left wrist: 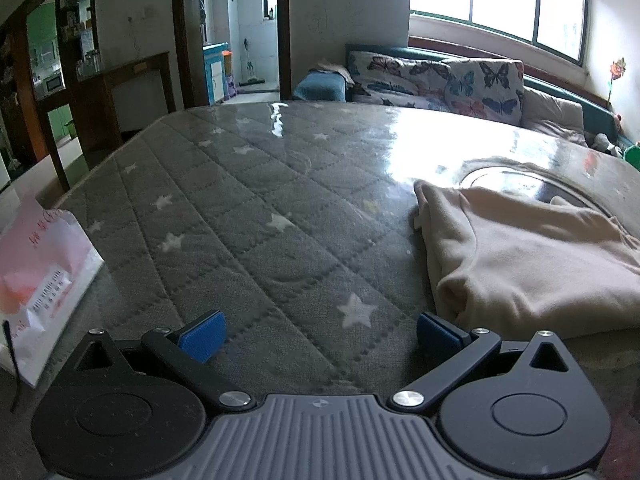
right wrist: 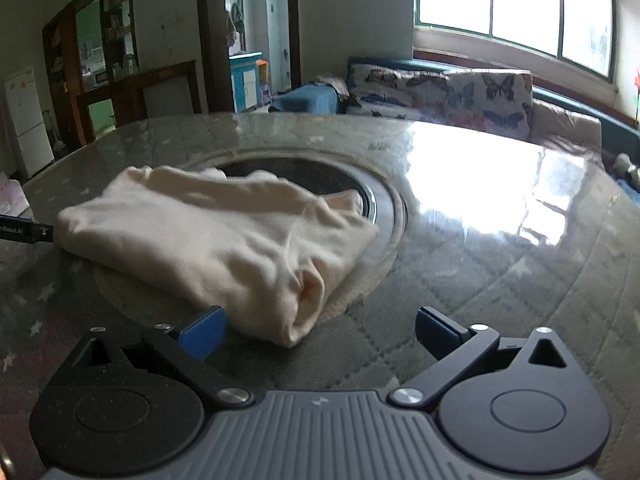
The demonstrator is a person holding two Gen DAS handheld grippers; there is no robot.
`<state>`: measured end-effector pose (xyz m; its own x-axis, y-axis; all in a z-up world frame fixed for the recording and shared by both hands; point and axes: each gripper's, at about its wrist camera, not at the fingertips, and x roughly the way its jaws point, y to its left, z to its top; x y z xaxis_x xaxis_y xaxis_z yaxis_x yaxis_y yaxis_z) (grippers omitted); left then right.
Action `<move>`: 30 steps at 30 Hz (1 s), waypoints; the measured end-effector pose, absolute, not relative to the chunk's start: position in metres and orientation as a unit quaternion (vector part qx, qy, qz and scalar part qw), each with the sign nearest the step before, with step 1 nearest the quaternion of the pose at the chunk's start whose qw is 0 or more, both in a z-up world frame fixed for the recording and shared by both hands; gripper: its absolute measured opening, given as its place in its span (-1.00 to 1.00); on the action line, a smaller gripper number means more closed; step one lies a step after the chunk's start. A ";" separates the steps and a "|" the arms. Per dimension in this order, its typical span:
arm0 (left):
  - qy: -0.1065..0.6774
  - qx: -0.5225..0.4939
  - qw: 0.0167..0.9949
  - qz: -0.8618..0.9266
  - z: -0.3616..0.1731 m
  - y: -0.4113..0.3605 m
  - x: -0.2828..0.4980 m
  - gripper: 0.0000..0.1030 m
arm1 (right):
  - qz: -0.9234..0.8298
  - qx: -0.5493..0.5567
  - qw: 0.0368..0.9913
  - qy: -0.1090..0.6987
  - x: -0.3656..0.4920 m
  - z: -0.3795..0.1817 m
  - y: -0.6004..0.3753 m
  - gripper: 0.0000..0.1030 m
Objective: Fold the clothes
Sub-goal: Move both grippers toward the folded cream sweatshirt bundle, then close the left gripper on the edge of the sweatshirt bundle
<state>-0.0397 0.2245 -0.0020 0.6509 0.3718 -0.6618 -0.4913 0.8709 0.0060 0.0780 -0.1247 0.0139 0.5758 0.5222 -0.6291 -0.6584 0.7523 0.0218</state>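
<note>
A cream garment (left wrist: pixel 532 256) lies folded in a thick bundle on the glass-topped table (left wrist: pixel 260 208), at the right of the left wrist view. My left gripper (left wrist: pixel 320 332) is open just left of the bundle's near corner, nothing between its blue pads. In the right wrist view the same cream garment (right wrist: pixel 216 240) fills the left middle, partly over a round recessed hob (right wrist: pixel 320 176). My right gripper (right wrist: pixel 320 330) is open, and the bundle's near folded corner sits just ahead of its left pad (right wrist: pixel 204 334). The left gripper's dark edge (right wrist: pixel 24 232) shows beside the garment.
A grey quilted star-patterned cover lies under the glass. A pink and white bag (left wrist: pixel 40 280) stands at the table's left edge. Behind the table are a butterfly-print sofa (left wrist: pixel 440 80), a bright window (left wrist: pixel 500 0), a doorway and dark wooden shelving (left wrist: pixel 80 60).
</note>
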 end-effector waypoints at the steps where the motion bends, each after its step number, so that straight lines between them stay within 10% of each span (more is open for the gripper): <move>1: 0.337 -0.092 0.906 0.239 0.001 0.226 -0.042 1.00 | 0.339 -0.109 0.880 0.313 0.077 0.017 -0.124 0.89; 14: 0.336 -0.162 0.918 0.134 0.022 0.229 -0.009 0.99 | 0.427 -0.136 0.850 0.278 0.044 0.046 -0.073 0.64; 21: 0.369 -0.164 0.910 0.100 0.013 0.230 0.013 0.47 | 0.488 -0.188 0.812 0.259 0.022 0.050 -0.027 0.39; 30: 0.340 -0.192 0.916 0.094 0.041 0.252 0.006 0.51 | 0.542 -0.266 0.766 0.222 0.000 0.043 0.049 0.27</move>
